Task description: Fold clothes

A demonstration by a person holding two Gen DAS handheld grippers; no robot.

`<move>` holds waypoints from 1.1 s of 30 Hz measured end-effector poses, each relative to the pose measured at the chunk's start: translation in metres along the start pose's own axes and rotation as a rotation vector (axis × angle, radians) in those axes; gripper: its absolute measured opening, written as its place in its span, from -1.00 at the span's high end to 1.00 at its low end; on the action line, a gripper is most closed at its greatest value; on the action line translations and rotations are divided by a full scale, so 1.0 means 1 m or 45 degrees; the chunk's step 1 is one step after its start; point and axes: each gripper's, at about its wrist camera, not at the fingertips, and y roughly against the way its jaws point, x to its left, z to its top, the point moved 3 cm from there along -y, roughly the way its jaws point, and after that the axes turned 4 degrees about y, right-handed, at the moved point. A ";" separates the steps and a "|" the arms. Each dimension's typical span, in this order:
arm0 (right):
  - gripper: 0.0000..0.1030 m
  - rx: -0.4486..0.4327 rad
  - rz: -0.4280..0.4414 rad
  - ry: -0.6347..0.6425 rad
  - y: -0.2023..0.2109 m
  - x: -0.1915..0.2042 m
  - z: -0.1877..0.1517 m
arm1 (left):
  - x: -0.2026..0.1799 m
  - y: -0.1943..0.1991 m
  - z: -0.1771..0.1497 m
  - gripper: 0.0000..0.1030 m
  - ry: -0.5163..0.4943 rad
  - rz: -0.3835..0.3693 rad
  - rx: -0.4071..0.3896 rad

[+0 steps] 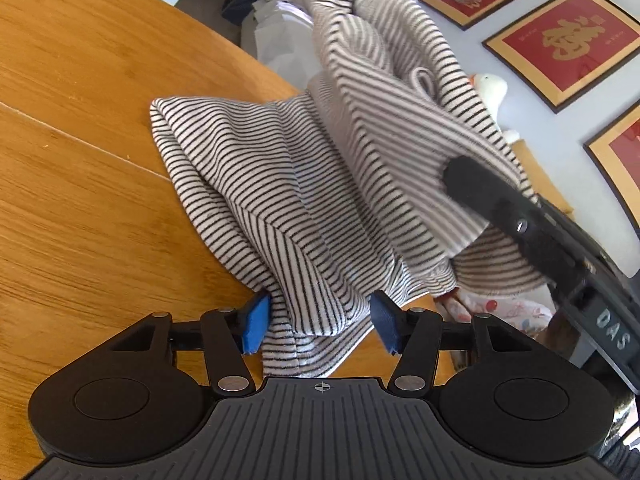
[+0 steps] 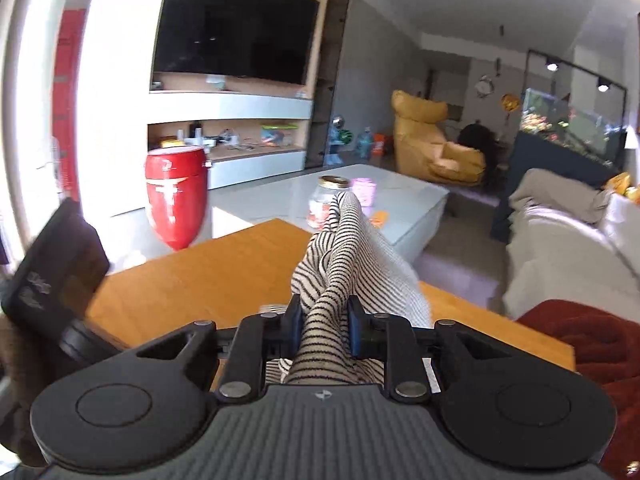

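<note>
A black-and-white striped garment [image 1: 280,184] lies bunched on the wooden table [image 1: 80,140], partly lifted at the right. My left gripper [image 1: 320,322] is open, its blue pads [image 1: 256,320] standing either side of a hanging fold of the garment. The right gripper's black finger shows in the left wrist view [image 1: 492,200], pinching a raised part of the cloth. In the right wrist view my right gripper [image 2: 324,324] is shut on the striped garment [image 2: 344,256], which rises up between its jaws above the table [image 2: 200,280].
Framed red pictures [image 1: 568,40] hang on the wall past the table. A red drum-like object [image 2: 176,196], a white low table [image 2: 400,196] with a jar [image 2: 326,200], a sofa [image 2: 560,240] and a dark red cushion [image 2: 592,340] stand around the table.
</note>
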 end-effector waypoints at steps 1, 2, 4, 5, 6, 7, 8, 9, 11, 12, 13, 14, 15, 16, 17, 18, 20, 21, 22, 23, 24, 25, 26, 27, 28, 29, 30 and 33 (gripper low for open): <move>0.59 0.020 0.048 0.006 -0.003 0.004 0.000 | 0.001 0.000 0.000 -0.04 0.002 -0.001 0.001; 0.59 0.053 0.070 0.021 -0.011 0.008 -0.005 | 0.004 0.003 0.000 0.13 0.004 0.019 -0.002; 0.60 0.103 0.067 0.028 -0.021 0.011 -0.017 | 0.011 0.013 0.000 0.09 0.026 0.038 -0.011; 0.59 0.125 0.060 0.029 -0.025 0.011 -0.022 | 0.014 0.022 0.001 -0.07 0.031 0.050 -0.029; 0.59 0.134 0.056 0.037 -0.026 0.012 -0.025 | 0.017 0.031 0.002 -0.13 0.033 0.065 -0.049; 0.58 0.142 0.053 0.045 -0.028 0.013 -0.028 | 0.018 0.041 0.005 -0.14 0.013 0.100 -0.079; 0.58 0.140 0.033 0.108 -0.029 0.023 -0.030 | 0.018 0.050 0.009 -0.17 -0.010 0.134 -0.111; 0.56 0.137 0.014 0.170 -0.029 0.033 -0.032 | 0.016 0.060 0.014 -0.17 -0.032 0.161 -0.150; 0.50 0.132 -0.025 0.295 -0.031 0.053 -0.037 | 0.003 0.075 0.026 -0.19 -0.083 0.168 -0.227; 0.46 0.130 -0.045 0.358 -0.032 0.063 -0.039 | -0.005 0.083 0.032 -0.24 -0.114 0.165 -0.265; 0.43 0.133 -0.057 0.411 -0.036 0.076 -0.042 | -0.017 0.087 0.039 -0.28 -0.155 0.157 -0.296; 0.36 0.130 -0.080 0.470 -0.040 0.087 -0.046 | -0.029 0.088 0.044 -0.34 -0.200 0.143 -0.320; 0.30 0.126 -0.102 0.528 -0.043 0.099 -0.050 | -0.042 0.086 0.050 -0.40 -0.242 0.122 -0.333; 0.28 0.123 -0.125 0.587 -0.046 0.110 -0.054 | -0.054 0.081 0.055 -0.42 -0.274 0.098 -0.333; 0.24 0.117 -0.147 0.634 -0.047 0.117 -0.057 | -0.063 0.074 0.059 -0.46 -0.299 0.072 -0.321; 0.21 0.114 -0.162 0.657 -0.048 0.121 -0.059 | -0.069 0.063 0.062 -0.47 -0.323 0.053 -0.295; 0.16 0.113 -0.156 0.651 -0.048 0.119 -0.059 | -0.073 0.037 0.064 -0.46 -0.365 0.069 -0.229; 0.07 0.113 -0.153 0.648 -0.048 0.118 -0.059 | -0.070 0.023 0.064 -0.41 -0.381 0.112 -0.190; -0.01 0.113 -0.128 0.619 -0.046 0.113 -0.056 | -0.064 0.013 0.063 -0.35 -0.386 0.159 -0.155; -0.16 0.112 -0.094 0.575 -0.041 0.106 -0.052 | -0.057 0.006 0.061 -0.30 -0.392 0.191 -0.135; -0.31 0.119 -0.031 0.513 -0.036 0.096 -0.047 | -0.052 0.006 0.058 -0.29 -0.411 0.199 -0.137; -0.41 0.128 0.040 0.435 -0.029 0.085 -0.043 | -0.047 0.006 0.054 -0.29 -0.429 0.207 -0.138; -0.71 0.131 0.097 0.347 -0.022 0.073 -0.037 | -0.046 0.008 0.053 -0.29 -0.439 0.211 -0.139; -0.98 0.135 0.129 0.255 -0.015 0.058 -0.033 | -0.045 0.010 0.051 -0.29 -0.450 0.216 -0.139; -1.00 0.139 0.161 0.163 -0.008 0.044 -0.029 | -0.045 0.011 0.050 -0.29 -0.462 0.223 -0.137; -1.00 0.141 0.182 0.067 -0.004 0.029 -0.026 | -0.044 0.011 0.049 -0.29 -0.477 0.230 -0.135; -1.00 0.143 0.203 -0.028 0.000 0.014 -0.024 | -0.043 0.012 0.048 -0.29 -0.492 0.234 -0.134; -1.00 0.129 0.219 -0.292 0.006 -0.031 -0.020 | -0.041 0.014 0.045 -0.29 -0.524 0.241 -0.131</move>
